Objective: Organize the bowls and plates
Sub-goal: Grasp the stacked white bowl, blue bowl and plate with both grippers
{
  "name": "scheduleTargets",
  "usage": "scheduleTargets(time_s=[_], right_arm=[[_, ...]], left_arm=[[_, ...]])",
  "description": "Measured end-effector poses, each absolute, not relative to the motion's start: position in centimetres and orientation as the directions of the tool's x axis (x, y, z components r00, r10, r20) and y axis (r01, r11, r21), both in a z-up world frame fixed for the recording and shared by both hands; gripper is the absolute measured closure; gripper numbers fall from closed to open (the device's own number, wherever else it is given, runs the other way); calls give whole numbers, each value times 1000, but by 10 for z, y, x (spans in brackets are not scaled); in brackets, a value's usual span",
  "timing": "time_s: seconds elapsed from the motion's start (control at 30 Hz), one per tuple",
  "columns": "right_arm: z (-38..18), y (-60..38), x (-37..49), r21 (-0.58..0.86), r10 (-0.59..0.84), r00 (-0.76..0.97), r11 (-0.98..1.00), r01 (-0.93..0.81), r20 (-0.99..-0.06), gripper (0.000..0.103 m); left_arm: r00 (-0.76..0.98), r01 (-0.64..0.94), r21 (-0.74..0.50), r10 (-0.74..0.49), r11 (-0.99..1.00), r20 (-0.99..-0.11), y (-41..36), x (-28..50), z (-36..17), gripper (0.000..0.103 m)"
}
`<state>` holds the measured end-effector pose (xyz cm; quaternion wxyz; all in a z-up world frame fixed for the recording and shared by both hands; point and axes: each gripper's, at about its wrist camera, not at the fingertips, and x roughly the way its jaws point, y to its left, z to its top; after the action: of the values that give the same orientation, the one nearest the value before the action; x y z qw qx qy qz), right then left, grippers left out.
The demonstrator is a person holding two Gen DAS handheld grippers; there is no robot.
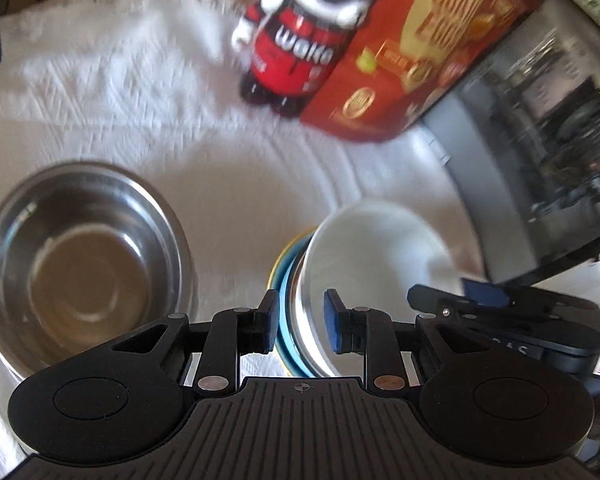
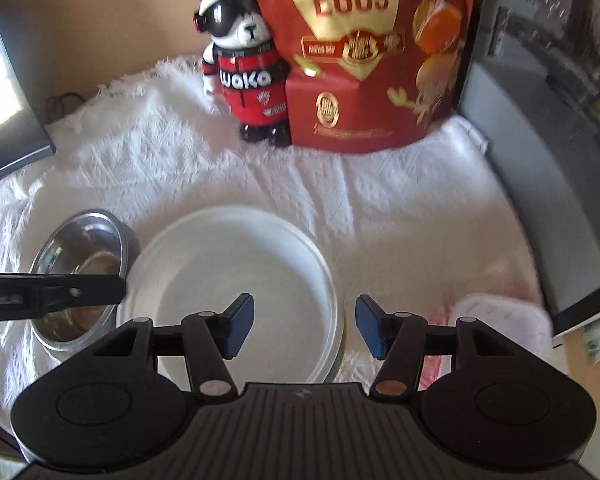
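A stack of dishes rests on the white cloth (image 1: 120, 80): a white dish (image 1: 372, 264) on top, with a blue-rimmed plate (image 1: 286, 300) and a yellow-rimmed one (image 1: 274, 268) under it. My left gripper (image 1: 302, 322) is shut on the stack's near rim, one pad outside and one inside. A steel bowl (image 1: 84, 264) stands empty to its left. In the right wrist view, my right gripper (image 2: 305, 328) is open, its pads straddling the right rim of the white dish (image 2: 228, 264) without touching it. The steel bowl (image 2: 84, 248) sits left of the dish, partly behind the left gripper's finger (image 2: 80, 290).
A bear figure (image 2: 248, 68) and a red quail-egg bag (image 2: 372, 60) stand at the back of the cloth. A dark glass-fronted appliance (image 2: 560, 120) borders the right side. A folded white and pink cloth (image 2: 496, 320) lies right of the dishes. A dark screen (image 2: 4, 120) stands at the left.
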<state>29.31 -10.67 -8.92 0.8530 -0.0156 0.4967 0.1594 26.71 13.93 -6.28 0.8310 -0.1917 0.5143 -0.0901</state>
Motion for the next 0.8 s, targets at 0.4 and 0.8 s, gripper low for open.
scheduleTargets(time_s=[0.4,0.8], right_arm=[[-150,-139,339,262,400,327,882,-392,-856,46],[-189,-135,367,547,598,64,767,-336,-799,46]], left_arm=[[373,-245,-346,-242,906,-896,122,283,-101,70],[377,-281,-434,-317,856,-870,122,285,-124,56]])
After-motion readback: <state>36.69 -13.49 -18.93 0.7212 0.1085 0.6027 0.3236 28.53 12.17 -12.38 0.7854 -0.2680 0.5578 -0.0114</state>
